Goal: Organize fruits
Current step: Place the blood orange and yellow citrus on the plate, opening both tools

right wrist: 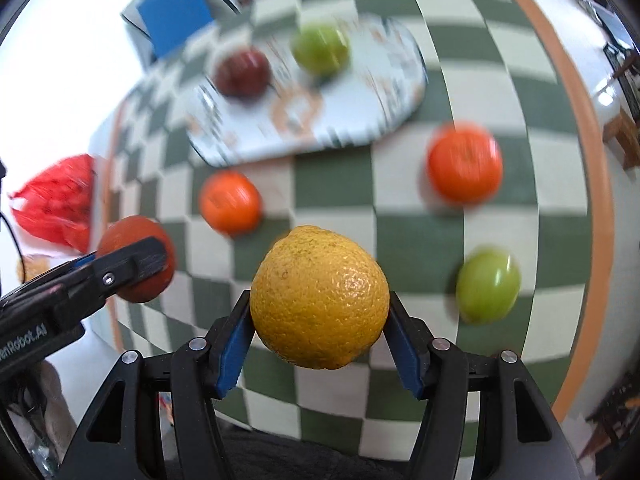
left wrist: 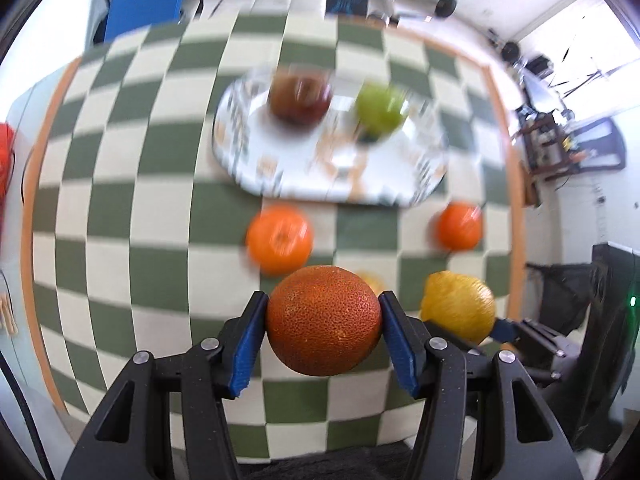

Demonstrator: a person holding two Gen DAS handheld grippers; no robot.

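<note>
Carrying both fruits aloft toward the oval tray, you hold a dark orange clamped in your left gripper and a yellow orange in your right gripper; round skins could slip, or either could knock the red apple and green apple off.

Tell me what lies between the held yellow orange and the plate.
In the right wrist view, only bare checkered cloth lies between the yellow orange and the plate.
</note>
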